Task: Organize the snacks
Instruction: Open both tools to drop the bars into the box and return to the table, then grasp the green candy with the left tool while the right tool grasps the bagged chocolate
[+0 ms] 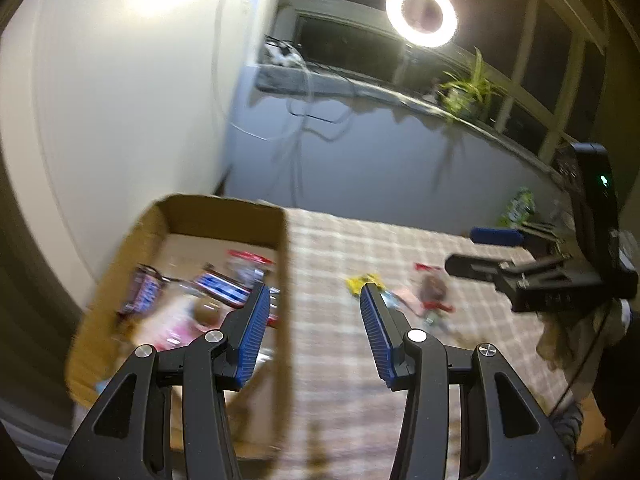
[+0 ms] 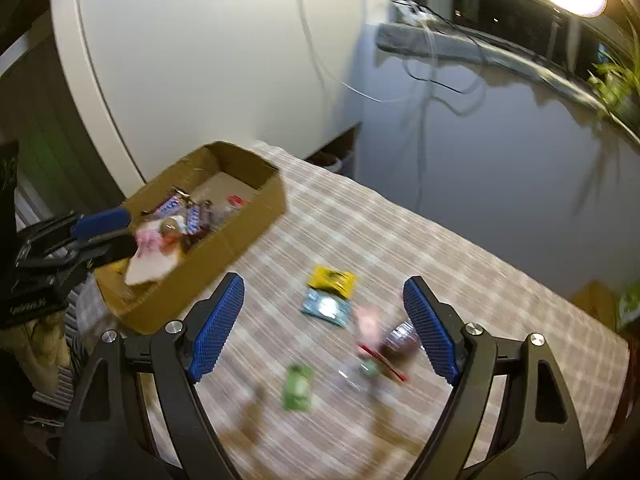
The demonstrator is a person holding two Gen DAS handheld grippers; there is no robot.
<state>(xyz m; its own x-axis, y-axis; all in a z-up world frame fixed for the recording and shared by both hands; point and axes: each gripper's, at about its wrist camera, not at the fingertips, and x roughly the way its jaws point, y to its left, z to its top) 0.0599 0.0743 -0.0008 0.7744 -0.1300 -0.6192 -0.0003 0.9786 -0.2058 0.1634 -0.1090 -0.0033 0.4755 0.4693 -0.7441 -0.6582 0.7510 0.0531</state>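
A cardboard box (image 2: 256, 220) stands on the left of the checked tablecloth (image 2: 460, 248) and holds several snacks, among them blue-and-white bars (image 2: 172, 206) and a pink packet (image 2: 150, 240). Loose on the cloth lie a yellow packet (image 2: 332, 280), a blue packet (image 2: 326, 307), a pink packet (image 2: 368, 318), a green packet (image 2: 298, 387) and a clear wrapper with a dark snack (image 2: 396, 344). My right gripper (image 2: 324, 282) hangs open above these, nothing between its pads. My left gripper (image 1: 314, 292) is open over the box's right wall (image 1: 286, 264), empty. The picture is motion-blurred.
A white cabinet (image 2: 208, 52) rises behind the box. Cables (image 2: 424, 92) hang down the grey wall under a window sill with a plant (image 1: 468, 88) and a ring light (image 1: 420, 14). A green packet (image 1: 520, 200) sits at the table's far right.
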